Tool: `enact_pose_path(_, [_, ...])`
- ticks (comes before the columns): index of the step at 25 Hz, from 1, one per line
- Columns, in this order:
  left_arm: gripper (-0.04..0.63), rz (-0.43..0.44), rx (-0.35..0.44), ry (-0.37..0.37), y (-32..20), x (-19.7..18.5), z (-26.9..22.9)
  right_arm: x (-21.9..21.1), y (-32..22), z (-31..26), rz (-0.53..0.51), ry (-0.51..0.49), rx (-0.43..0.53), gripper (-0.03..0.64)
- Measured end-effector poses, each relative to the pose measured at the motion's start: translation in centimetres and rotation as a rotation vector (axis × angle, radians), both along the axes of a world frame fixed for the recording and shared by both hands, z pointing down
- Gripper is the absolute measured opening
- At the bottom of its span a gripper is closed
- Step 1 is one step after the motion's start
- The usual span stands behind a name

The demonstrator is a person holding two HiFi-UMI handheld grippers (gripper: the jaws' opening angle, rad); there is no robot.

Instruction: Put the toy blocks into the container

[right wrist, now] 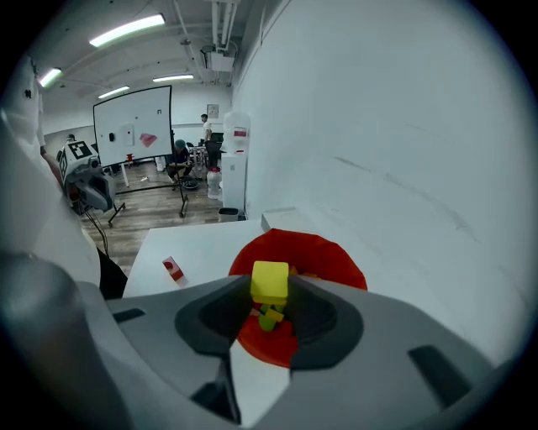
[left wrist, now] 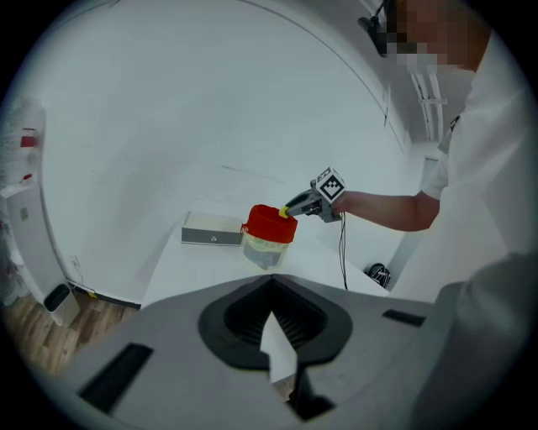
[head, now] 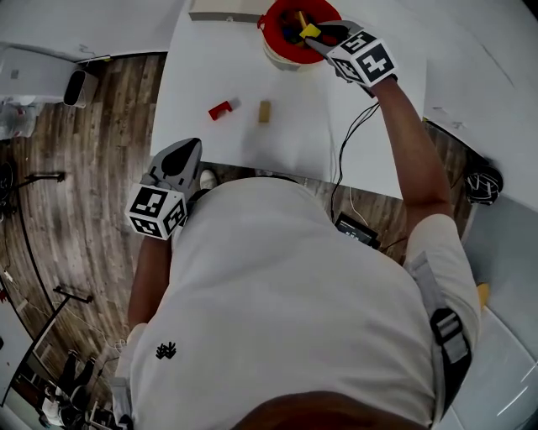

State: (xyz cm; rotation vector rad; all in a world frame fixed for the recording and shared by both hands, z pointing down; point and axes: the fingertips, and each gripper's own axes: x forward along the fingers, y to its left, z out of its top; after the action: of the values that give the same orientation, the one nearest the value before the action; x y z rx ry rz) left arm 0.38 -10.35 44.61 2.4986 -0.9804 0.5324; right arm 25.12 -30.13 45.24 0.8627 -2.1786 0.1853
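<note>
In the head view, a white bench [head: 210, 67] carries a round, red-rimmed plastic container [head: 267, 25] at 12 o'clock. The right gripper [head: 324, 35] reaches over the container's rim, clamped on a small yellow toy block [head: 310, 31]. A red toy block [head: 220, 109] and a tan wooden block [head: 264, 111] lie apart on the bench at 11 o'clock. The left gripper [head: 178, 164] hangs at 9 o'clock by the bench's near edge.

In the left gripper view, the left gripper [left wrist: 271, 285] has its jaws together and empty. At 12 o'clock stands the container [left wrist: 269, 239], with the right gripper [left wrist: 294, 206] and yellow block [left wrist: 286, 213] at its rim and a flat grey box [left wrist: 212, 228] beside it.

In the right gripper view, the right gripper [right wrist: 271, 285] pinches the yellow block [right wrist: 270, 279] above the container [right wrist: 336, 260], where green and yellow blocks [right wrist: 269, 319] lie. The red block [right wrist: 173, 269] sits at 9 o'clock.
</note>
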Motion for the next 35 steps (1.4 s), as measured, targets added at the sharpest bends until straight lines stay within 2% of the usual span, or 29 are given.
enact_pose_path(6, [0.006, -0.053, -0.011, -0.001, 0.5, -1.2, 0.2, -0.1, -2.8, 3.9, -0.047, 0.091, -0.084, 0.133])
enact_pose_path(17, [0.006, -0.131, -0.017, -0.002, 1.5, -3.2, 0.6, -0.2, -3.0, 8.0, -0.230, 0.401, -0.249, 0.133])
enact_pose_path(22, [0.006, -0.144, -0.024, -0.001, 1.8, -3.5, 0.5, -0.7, -3.4, 9.2, -0.310, 0.484, -0.311, 0.133])
enact_pose_path(26, [0.006, -0.146, -0.013, -0.010, 1.7, -3.8, 0.6, -0.8, -3.4, 10.4, -0.340, 0.528, -0.360, 0.135])
enact_pose_path(35, [0.006, -0.170, -0.035, -0.011, 2.6, -5.0, 0.8, -0.9, -3.7, 11.4, -0.326, 0.537, -0.406, 0.140])
